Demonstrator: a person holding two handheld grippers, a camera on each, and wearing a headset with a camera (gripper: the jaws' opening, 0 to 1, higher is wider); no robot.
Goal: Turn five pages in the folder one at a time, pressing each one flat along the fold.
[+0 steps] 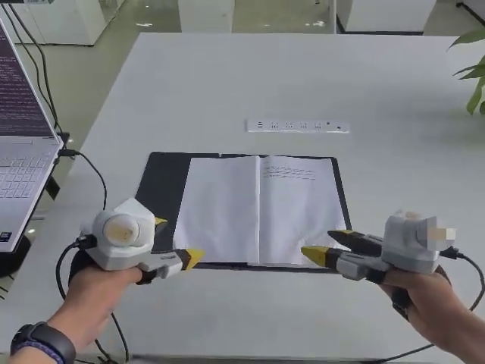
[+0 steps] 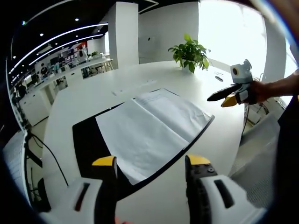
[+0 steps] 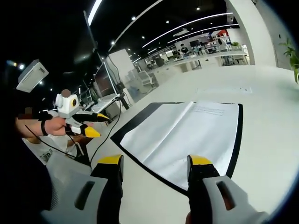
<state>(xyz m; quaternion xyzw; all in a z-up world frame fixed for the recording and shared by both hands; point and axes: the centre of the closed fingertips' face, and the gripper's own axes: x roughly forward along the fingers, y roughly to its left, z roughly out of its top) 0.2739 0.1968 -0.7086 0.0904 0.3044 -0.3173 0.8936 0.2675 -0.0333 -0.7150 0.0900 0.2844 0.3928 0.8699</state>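
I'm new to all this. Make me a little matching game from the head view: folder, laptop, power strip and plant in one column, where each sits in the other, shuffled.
1 folder
2 laptop
3 power strip
4 plant

A far right edge
B lying open, nearest the person
C left edge, screen lit
D just beyond the folder

Pairs: 1-B, 2-C, 3-D, 4-A

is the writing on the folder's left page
No, the writing sits at the top of the right page; the left page looks blank.
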